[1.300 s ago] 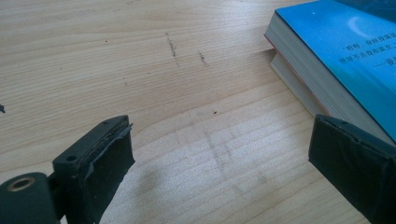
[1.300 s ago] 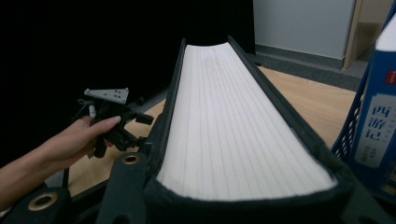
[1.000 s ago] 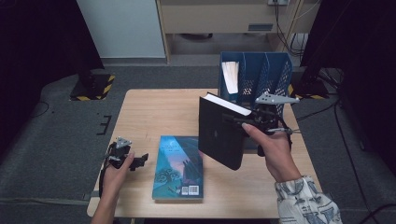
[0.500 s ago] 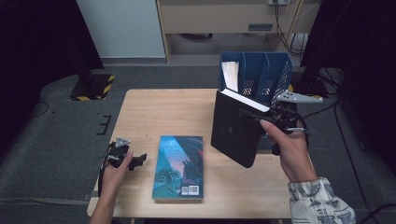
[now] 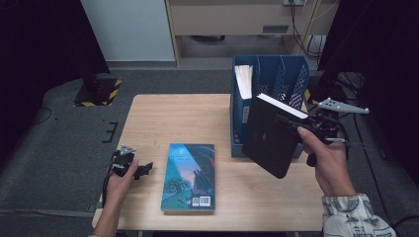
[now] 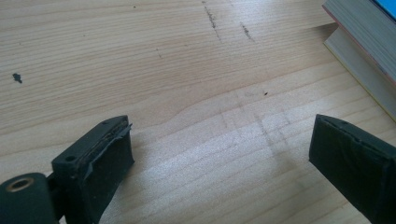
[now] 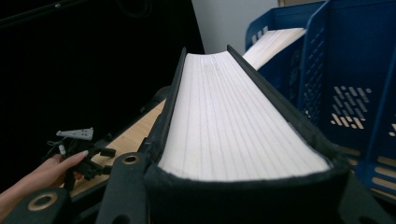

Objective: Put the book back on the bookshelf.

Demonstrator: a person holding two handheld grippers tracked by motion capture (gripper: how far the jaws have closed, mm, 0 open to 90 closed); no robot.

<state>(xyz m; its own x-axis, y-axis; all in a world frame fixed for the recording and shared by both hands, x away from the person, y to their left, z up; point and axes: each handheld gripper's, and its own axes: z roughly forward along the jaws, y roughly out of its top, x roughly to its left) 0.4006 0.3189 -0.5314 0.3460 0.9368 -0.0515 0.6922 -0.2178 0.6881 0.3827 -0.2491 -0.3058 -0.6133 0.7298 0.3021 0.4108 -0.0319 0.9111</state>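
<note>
Two grippers work at a wooden table (image 5: 197,113), described from left to right. At the near left edge, the left gripper (image 5: 143,169) rests low over bare wood, its jaws standing wide apart and holding nothing. Just to its right, a teal paperback (image 5: 189,176) lies flat, cover up. Further right, the right gripper (image 5: 289,121) has its jaws clamped on a black book (image 5: 269,136), held in the air and tilted, with its white page edges facing up and back. Directly behind that book stands a blue file rack (image 5: 295,79), whose leftmost slot already holds a white-paged book (image 5: 243,81) (the other slots look free). The likely step is sliding the black book into an open slot. To do it well, bring the book upright, line its lower edge up with a slot between the dividers, and lower it straight without knocking the mesh walls.
</note>
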